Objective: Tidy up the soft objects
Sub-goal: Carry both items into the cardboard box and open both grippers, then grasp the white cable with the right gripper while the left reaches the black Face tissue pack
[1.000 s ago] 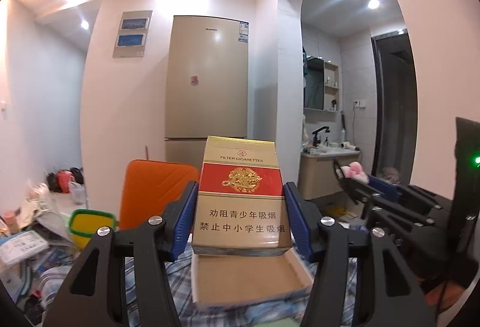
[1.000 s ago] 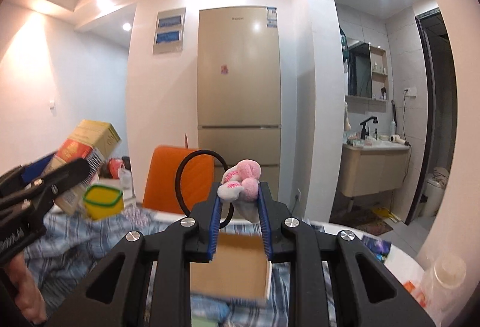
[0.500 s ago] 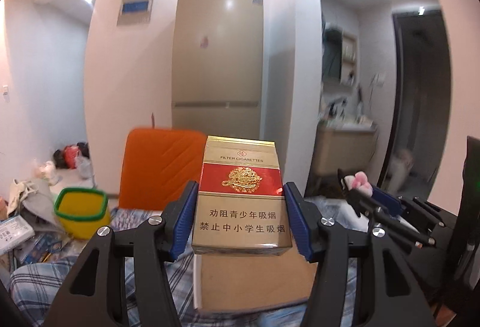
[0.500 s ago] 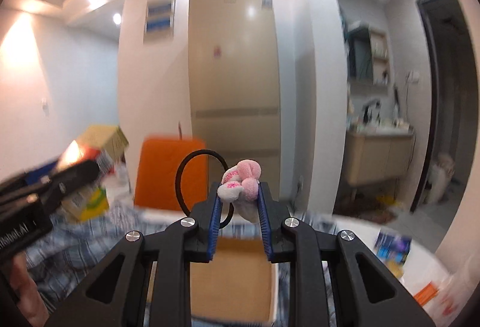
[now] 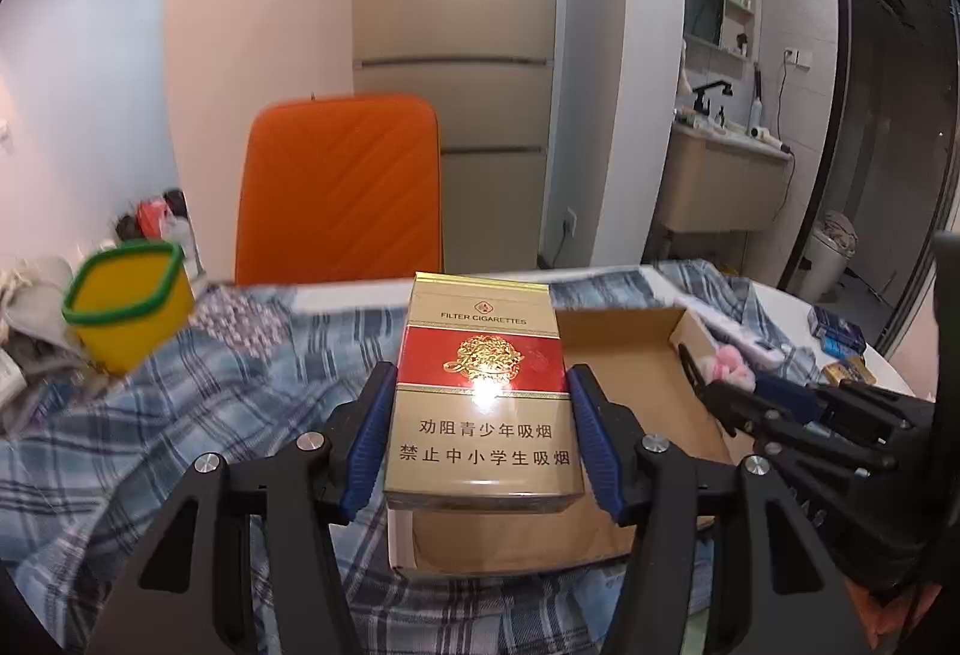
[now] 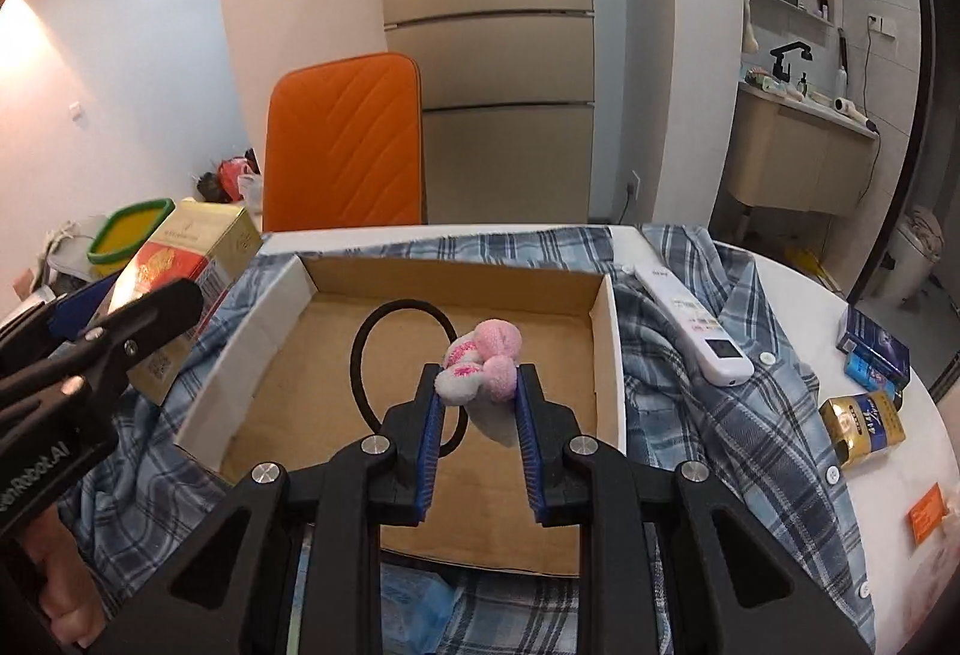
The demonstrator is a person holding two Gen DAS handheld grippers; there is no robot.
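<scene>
The pink and white hair tie (image 6: 480,364) sits pinched between the fingers of the right gripper (image 6: 478,391), its black elastic loop (image 6: 366,355) hanging at 9 o'clock of the plush part, in the air over the cardboard box (image 6: 606,349). From the left wrist view the same plush shows only as a small pink spot at 3 o'clock, over the box's right wall.

The cigarette pack (image 5: 483,391) stands upright, squeezed on both narrow sides by the fingers of the left gripper (image 5: 480,427); the box (image 5: 618,343) lies behind and below it. In the right wrist view the pack sits at 9 o'clock, just outside the box's left wall.

The box holds nothing that can be seen, so the sorting looks barely begun: both items are gripped and carried, neither is set down. What seems left is to lower the hair tie into the box and let go, then likewise the pack, if it belongs there.

The box rests on a blue checked shirt (image 6: 720,415) spread over the white surface (image 6: 840,307). At 3 o'clock lie a white remote (image 6: 696,325), blue packs (image 6: 873,349) and a gold one (image 6: 864,424). A yellow tub (image 5: 126,304) sits at 9 o'clock in the left wrist view, an orange chair (image 6: 345,144) at 12 o'clock.
</scene>
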